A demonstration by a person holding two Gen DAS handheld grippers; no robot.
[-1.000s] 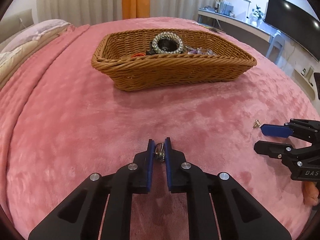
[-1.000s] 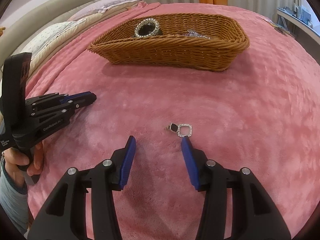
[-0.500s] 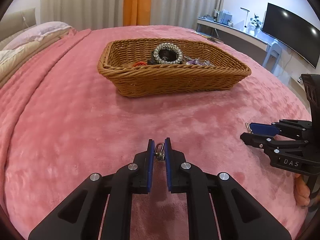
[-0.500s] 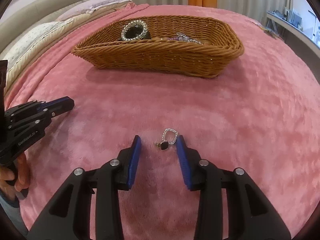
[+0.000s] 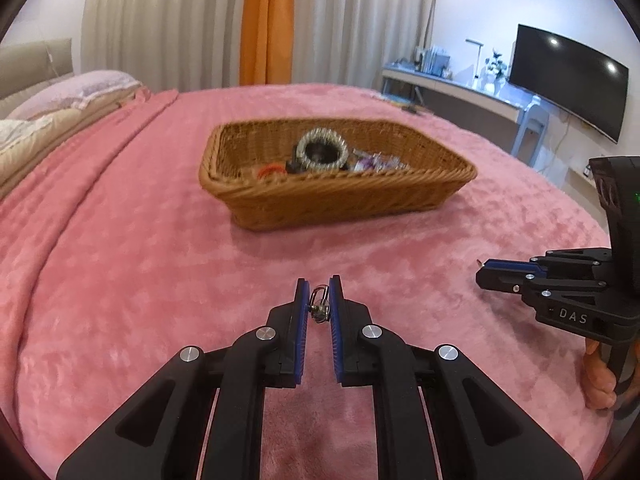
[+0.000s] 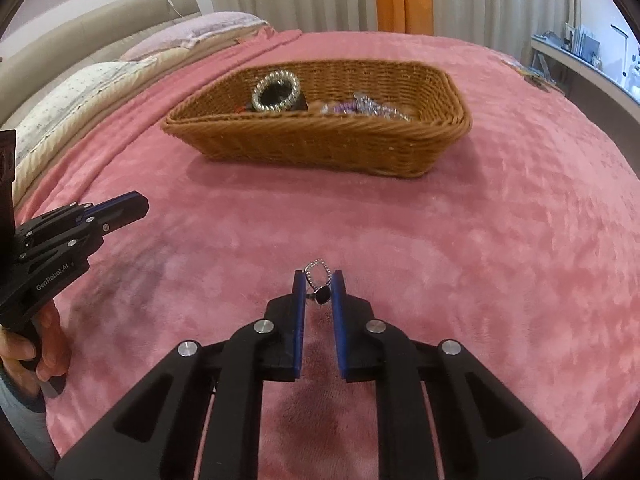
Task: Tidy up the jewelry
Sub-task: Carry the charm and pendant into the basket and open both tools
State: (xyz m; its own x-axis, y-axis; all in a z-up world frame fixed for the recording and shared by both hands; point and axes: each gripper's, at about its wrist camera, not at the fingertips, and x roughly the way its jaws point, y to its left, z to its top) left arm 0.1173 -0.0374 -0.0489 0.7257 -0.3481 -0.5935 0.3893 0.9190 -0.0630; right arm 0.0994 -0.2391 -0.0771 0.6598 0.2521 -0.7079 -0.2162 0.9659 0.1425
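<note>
Pink blanket (image 6: 500, 260) — earring (image 6: 319, 285) loop-end basketward

Earring A (image 5: 319, 303) — small silver piece, oval loop on top with a knobbed stud below. Upright, pinched between blue pads above the pink blanket, well short of the basket.

Earring B (image 6: 318, 283) — rounded-square frame set with tiny clear stones, a black faceted stone hanging at its lower end. Frame pokes up past the pad tips; black stone sits between the pads, gripped.

Wicker basket (image 6: 316, 140) — brown, rectangular, shallow, resting flat on the blanket beyond both earrings. Contents: a sparkly silver bracelet (image 6: 276, 91) ringed round a dark core at the left; a purple-and-silver tangle (image 6: 362, 107) to the right; something red-orange (image 5: 269, 171), partly hidden behind the near wall.
</note>
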